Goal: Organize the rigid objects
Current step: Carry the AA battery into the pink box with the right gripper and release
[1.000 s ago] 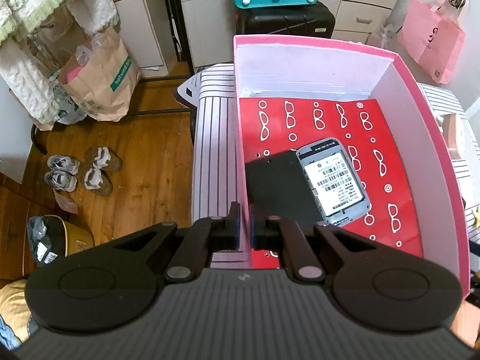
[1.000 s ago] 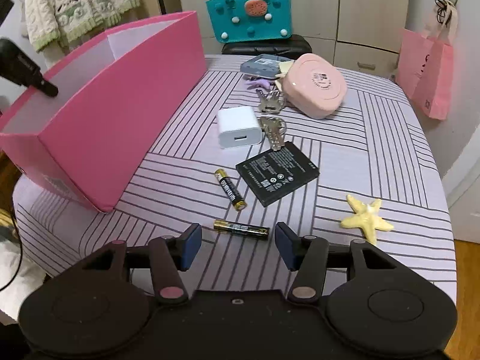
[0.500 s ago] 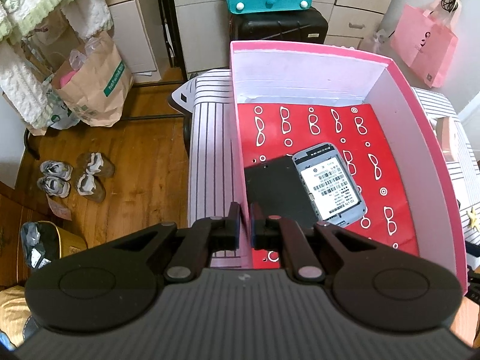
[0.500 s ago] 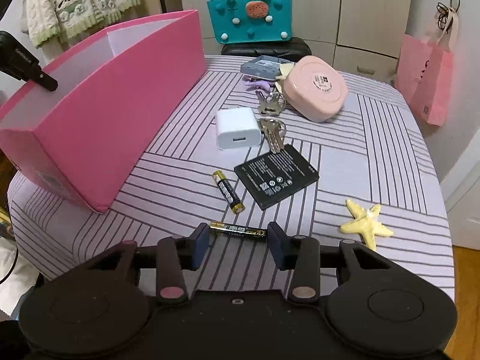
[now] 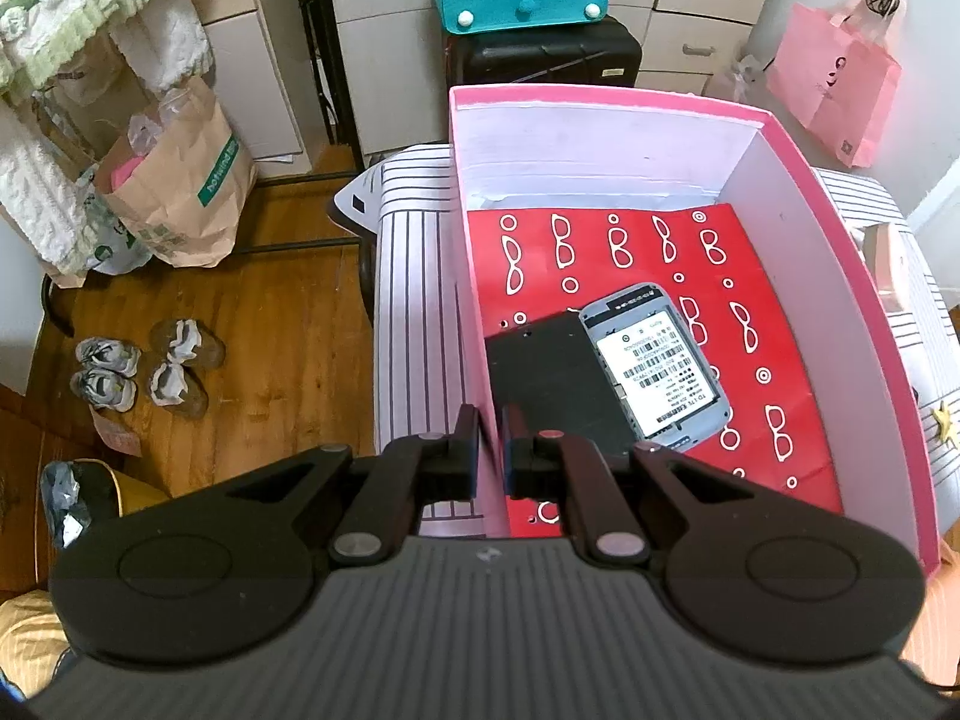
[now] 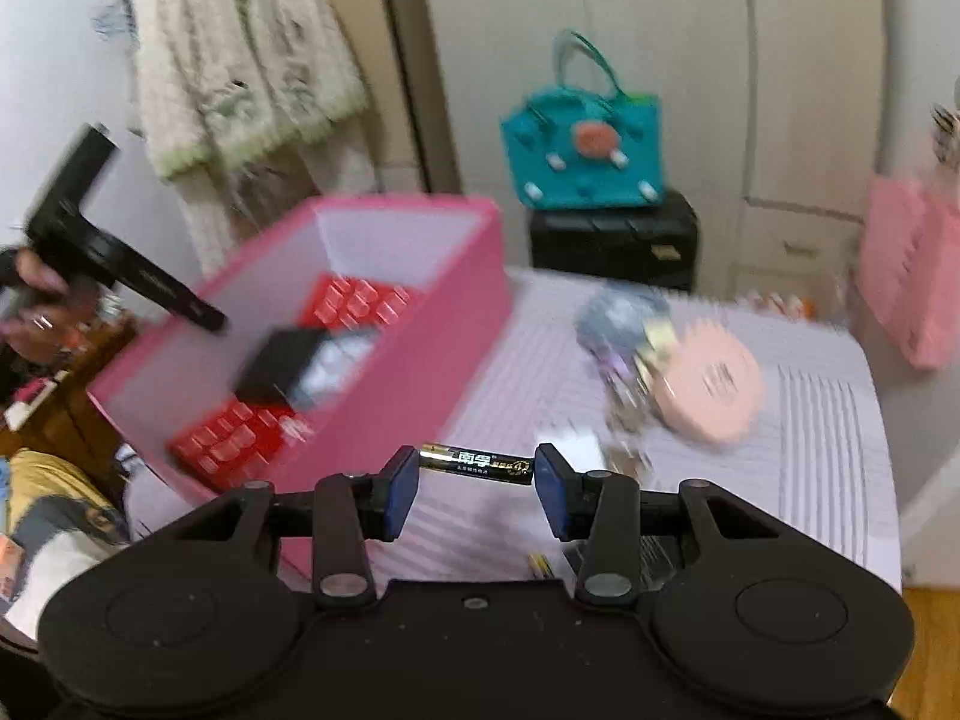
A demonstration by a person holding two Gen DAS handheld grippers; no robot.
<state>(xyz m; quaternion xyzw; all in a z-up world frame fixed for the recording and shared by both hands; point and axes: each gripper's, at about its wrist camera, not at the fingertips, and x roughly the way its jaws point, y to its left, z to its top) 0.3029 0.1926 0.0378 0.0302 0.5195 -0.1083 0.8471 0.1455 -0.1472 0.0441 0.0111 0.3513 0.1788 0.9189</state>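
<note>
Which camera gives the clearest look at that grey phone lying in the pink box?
The left wrist view: it looks straight down on the grey phone, sharp, its barcode label visible. In the right wrist view it is just a motion-blurred patch in the pink box.

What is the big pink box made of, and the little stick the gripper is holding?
The pink box looks like cardboard: thin, flat, matte walls, pink outside, pale inside, with red printed paper on the bottom. The battery looks like metal in a glossy black-and-gold wrapper; it shines between the right gripper fingers.
</note>
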